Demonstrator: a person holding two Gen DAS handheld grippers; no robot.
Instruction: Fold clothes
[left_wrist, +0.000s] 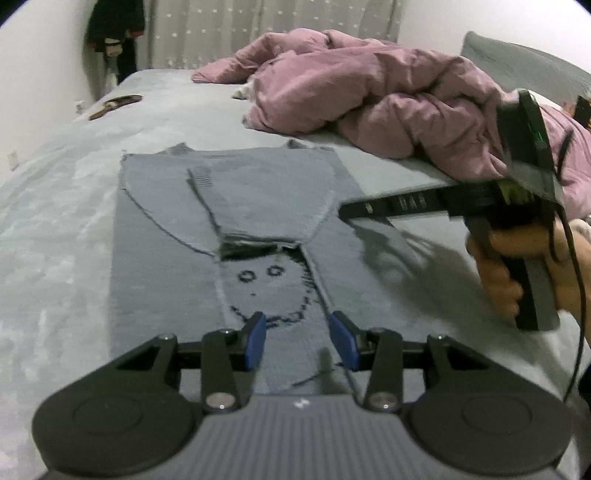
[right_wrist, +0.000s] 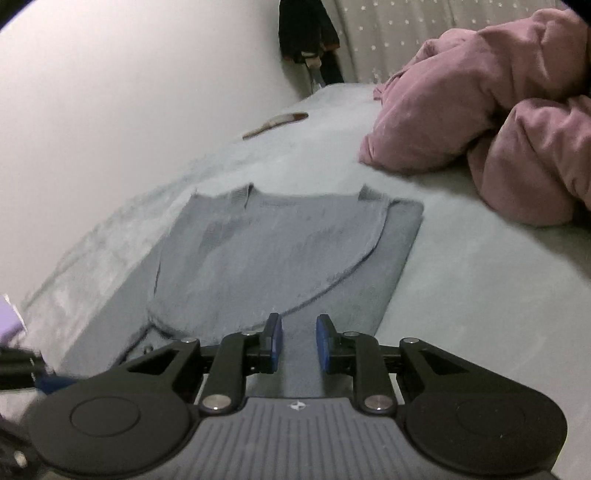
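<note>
A grey knitted sweater (left_wrist: 258, 192) lies flat on the bed, both sleeves folded in across its chest, with a dark stitched face showing below them. My left gripper (left_wrist: 299, 332) hovers over the sweater's near part, open, with nothing between its blue pads. A hand holds my right gripper (left_wrist: 347, 212) at the right, its tips at the edge of the folded right sleeve. In the right wrist view the right gripper (right_wrist: 299, 339) has its jaws a little apart above the sweater (right_wrist: 266, 251), gripping no cloth.
A crumpled pink duvet (left_wrist: 388, 96) is piled on the far right of the bed sheet (left_wrist: 55, 221), with a grey pillow (left_wrist: 524, 66) behind it. A brown comb-like object (left_wrist: 116, 105) lies at the far left. Dark clothes (left_wrist: 114, 29) hang in the corner.
</note>
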